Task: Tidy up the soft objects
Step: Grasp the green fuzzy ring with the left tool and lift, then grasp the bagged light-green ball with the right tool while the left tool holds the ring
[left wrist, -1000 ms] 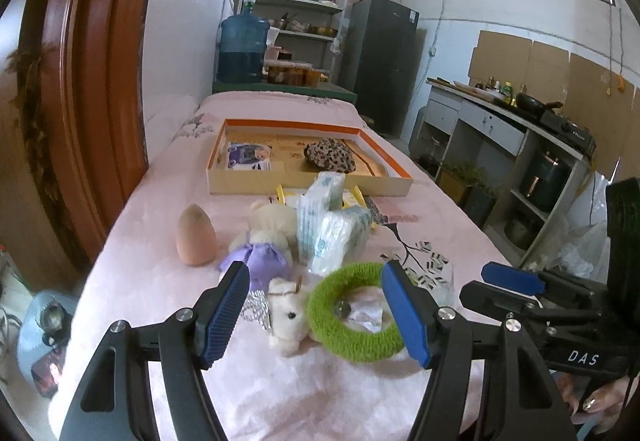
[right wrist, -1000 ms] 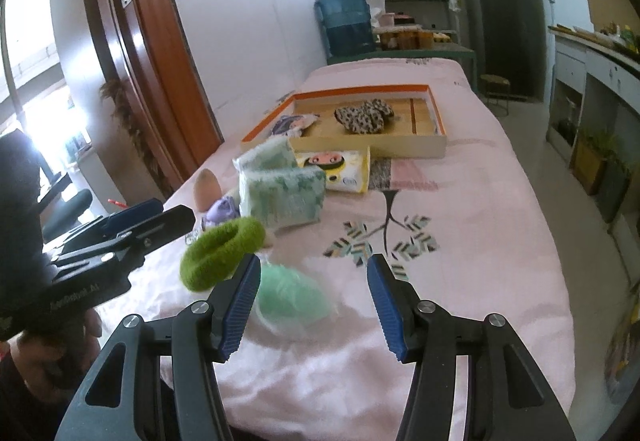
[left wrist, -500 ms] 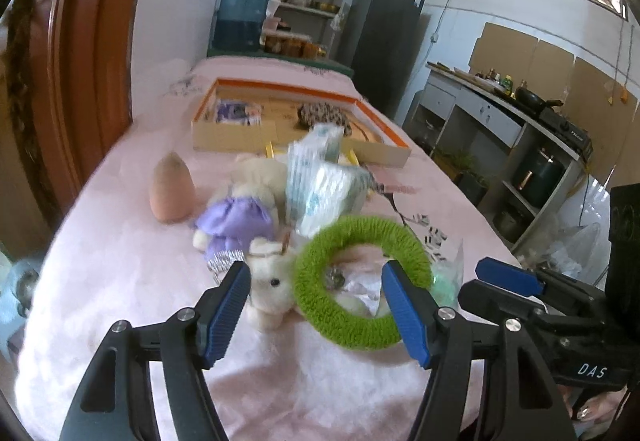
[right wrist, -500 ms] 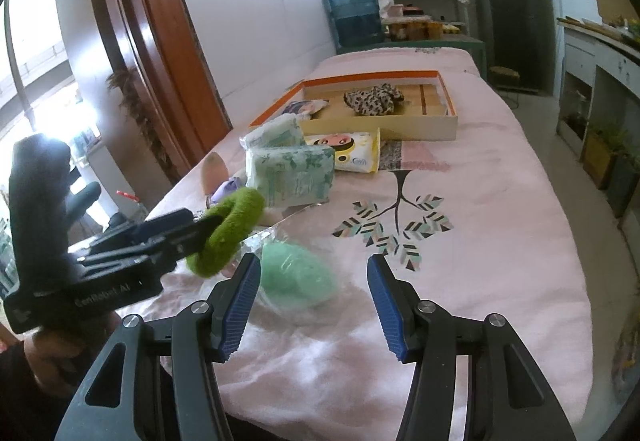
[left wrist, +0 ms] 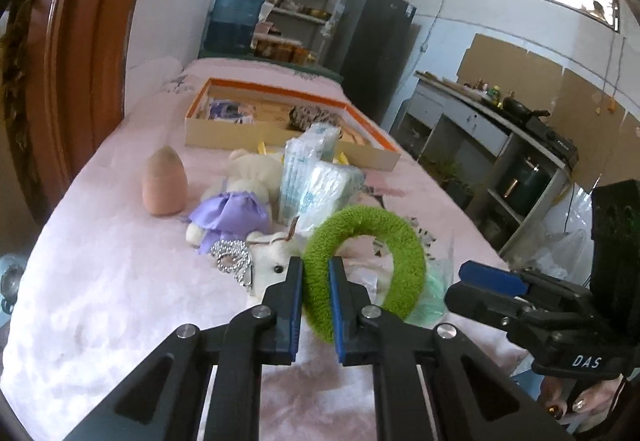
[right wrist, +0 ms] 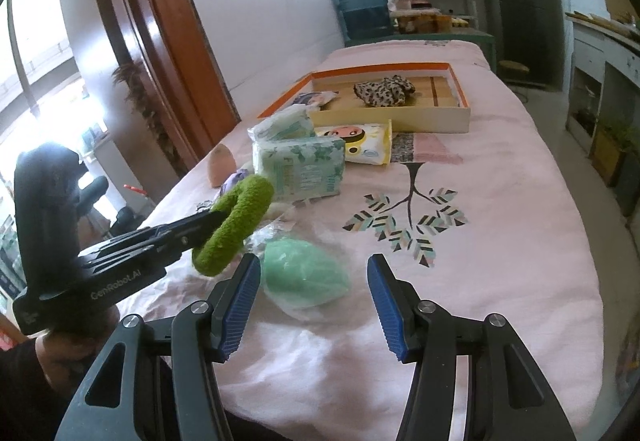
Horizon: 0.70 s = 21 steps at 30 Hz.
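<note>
Right gripper (right wrist: 314, 301): fingers (right wrist: 240, 299) spread wide, low over the pink-covered table (right wrist: 500, 221), nothing between them. Green sponge in clear wrap (right wrist: 304, 277) lies on the cloth just ahead of the left finger. Left gripper (right wrist: 208, 221) enters from the left, pinching a fuzzy green ring (right wrist: 236, 225), which is raised off the cloth. Behind: tissue packs (right wrist: 300, 169), a wet-wipes pack (right wrist: 358, 143), orange-rimmed tray (right wrist: 400, 117) containing a leopard-print cloth (right wrist: 384, 91).

Tissue packs (right wrist: 300, 165) before tray (right wrist: 432, 117)
</note>
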Available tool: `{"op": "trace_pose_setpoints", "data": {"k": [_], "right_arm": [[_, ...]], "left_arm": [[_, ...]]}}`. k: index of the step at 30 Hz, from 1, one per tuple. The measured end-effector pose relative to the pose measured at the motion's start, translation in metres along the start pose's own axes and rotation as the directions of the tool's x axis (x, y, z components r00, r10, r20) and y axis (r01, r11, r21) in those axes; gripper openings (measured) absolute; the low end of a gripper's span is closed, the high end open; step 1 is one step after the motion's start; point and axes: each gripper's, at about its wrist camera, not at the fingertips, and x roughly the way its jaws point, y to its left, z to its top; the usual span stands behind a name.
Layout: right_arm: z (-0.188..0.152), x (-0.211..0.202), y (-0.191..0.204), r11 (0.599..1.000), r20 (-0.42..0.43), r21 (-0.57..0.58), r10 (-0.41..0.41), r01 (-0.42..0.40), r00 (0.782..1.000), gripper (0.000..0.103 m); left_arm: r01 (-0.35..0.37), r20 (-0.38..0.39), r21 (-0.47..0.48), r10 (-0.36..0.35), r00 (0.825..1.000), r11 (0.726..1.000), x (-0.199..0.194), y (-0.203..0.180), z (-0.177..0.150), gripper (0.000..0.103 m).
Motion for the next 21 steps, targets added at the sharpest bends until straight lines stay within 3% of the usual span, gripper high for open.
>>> {"op": "trace_pose_setpoints", "data": {"k": [4,7,16,19,21], "right_arm": [[0.000,0.001,0.002,1.000,-0.011,-0.006,0.019,-0.019,1.000,0.058],[0.000,0.006,0.004,1.000,-0.030,-0.006,0.027,-0.028,0.999,0.071],[0.002,0.018,0.009,0.999,-0.037,-0.023,0.030,-0.031,0.999,0.072],[0.002,0.022,0.007,0.999,-0.055,-0.008,0.039,-0.039,0.998,0.061],[0.002,0.023,0.004,1.000,-0.062,0.001,0.015,-0.015,0.998,0.041]], "left_arm": [[-0.008,0.064,0.023,0.006,0.998,1.000,-0.013,-0.004,0.004,0.012],[-0.010,0.105,0.025,0.007,0.994,1.000,-0.023,-0.005,0.007,0.012],[-0.020,0.129,0.007,0.019,0.991,1.000,-0.029,0.002,0.013,0.012],[-0.026,0.124,0.011,0.024,0.992,1.000,-0.029,0.001,0.013,0.012],[-0.033,0.124,0.015,0.030,0.992,0.999,-0.030,0.001,0.013,0.012]]}}
